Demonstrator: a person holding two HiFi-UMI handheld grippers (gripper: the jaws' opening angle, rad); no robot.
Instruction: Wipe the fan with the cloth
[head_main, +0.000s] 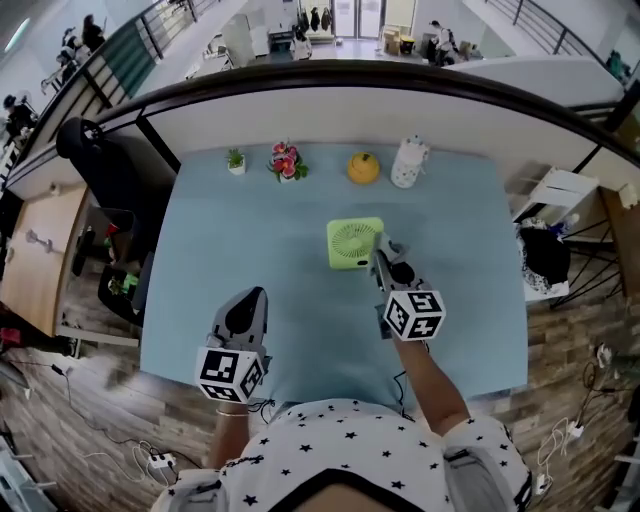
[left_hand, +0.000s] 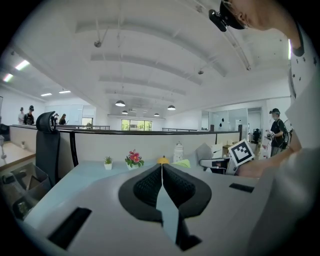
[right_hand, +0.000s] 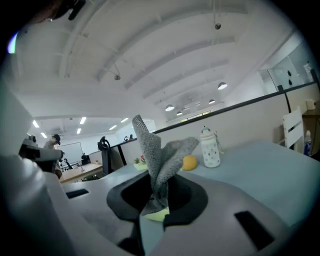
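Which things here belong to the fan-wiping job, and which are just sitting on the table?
Part of the job:
- pale green square desk fan
- grey knitted cloth, clamped in the right gripper at the fan's edge

Just lying about:
- small green potted plant
- pink flowers in a pot
- round orange-yellow object
- white spotted bottle
- left gripper, shut and empty

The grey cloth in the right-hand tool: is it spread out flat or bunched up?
Bunched up. The cloth stands in crumpled folds, pinched between the jaws of the right gripper.
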